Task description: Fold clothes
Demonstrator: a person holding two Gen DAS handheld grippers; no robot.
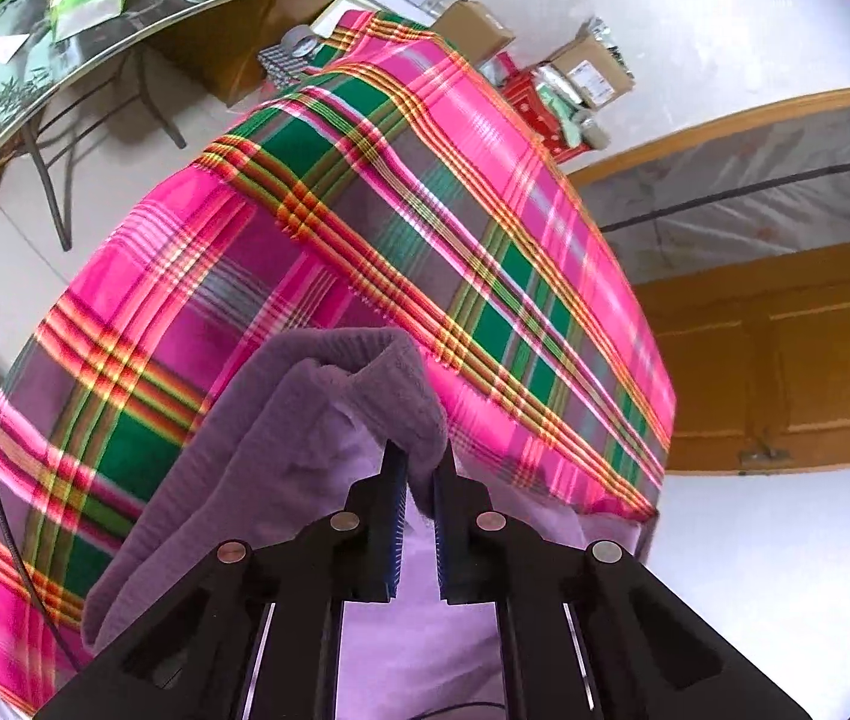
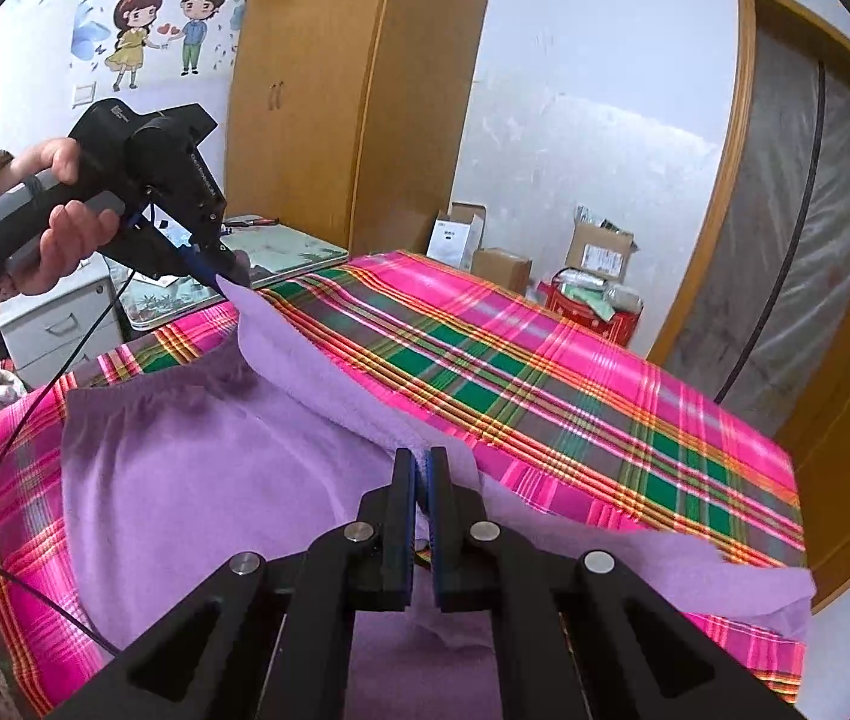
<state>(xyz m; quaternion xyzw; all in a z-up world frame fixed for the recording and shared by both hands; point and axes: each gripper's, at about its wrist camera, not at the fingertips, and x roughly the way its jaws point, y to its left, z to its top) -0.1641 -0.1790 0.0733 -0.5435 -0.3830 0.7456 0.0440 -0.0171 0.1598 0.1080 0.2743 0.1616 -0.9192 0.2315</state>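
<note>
A purple fleece garment (image 2: 197, 468) lies on a table covered with a pink, green and grey plaid cloth (image 2: 544, 372). My left gripper (image 1: 420, 468) is shut on a thick fold of the purple garment (image 1: 329, 396) and holds it lifted above the cloth; it also shows in the right wrist view (image 2: 227, 279), raised at the garment's far edge. My right gripper (image 2: 423, 468) is shut on the near edge of the same garment, also lifted. The garment's edge hangs stretched between the two grippers.
A folding table (image 1: 95, 30) with a green packet stands beyond the plaid table. Cardboard boxes (image 2: 598, 249) and a red box (image 2: 586, 306) sit on the floor by the wall. A wooden wardrobe (image 2: 359, 90) and door frame (image 2: 742, 120) stand behind.
</note>
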